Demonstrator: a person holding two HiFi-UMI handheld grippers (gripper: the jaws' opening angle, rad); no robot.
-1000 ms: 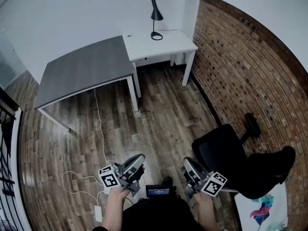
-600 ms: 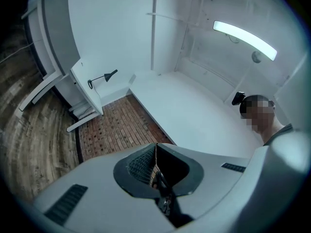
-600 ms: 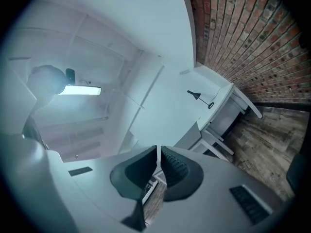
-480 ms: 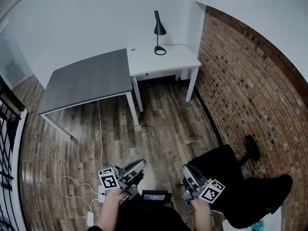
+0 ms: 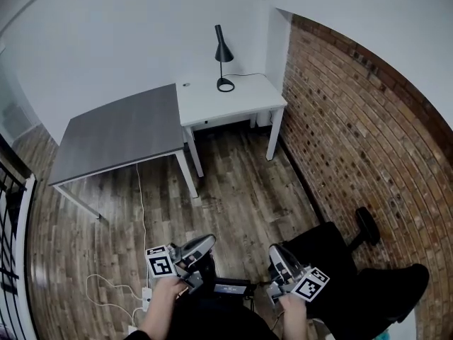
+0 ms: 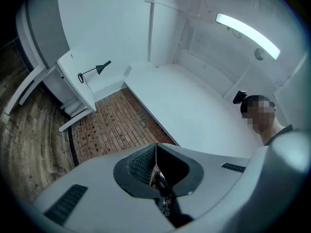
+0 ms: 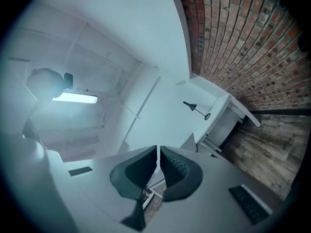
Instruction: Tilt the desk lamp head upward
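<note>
Black cone-headed metal desk lamp (image 5: 221,52), thin stem, ring base: stands on the far white surface (image 5: 244,103), well apart from both claws. Left claw (image 5: 204,242) and right claw (image 5: 274,251): clenched, empty. Judgement: light, tippy, stiff hinge; take the cone, steady the base.

The slim black cone-shaded desk lamp (image 5: 222,55) stands so small on the white desk (image 5: 241,101) in the head view that the joint at its head cannot be made out, and both gripper views show it as a tiny dark mark. The black office chair (image 5: 340,257) is cut by the bottom edge and partly covered by the right gripper (image 5: 276,250), while the dark barred railing (image 5: 8,261) is cut by the left edge and the thin white floor cable (image 5: 140,204) cannot be traced past the left hand (image 5: 164,295).
</note>
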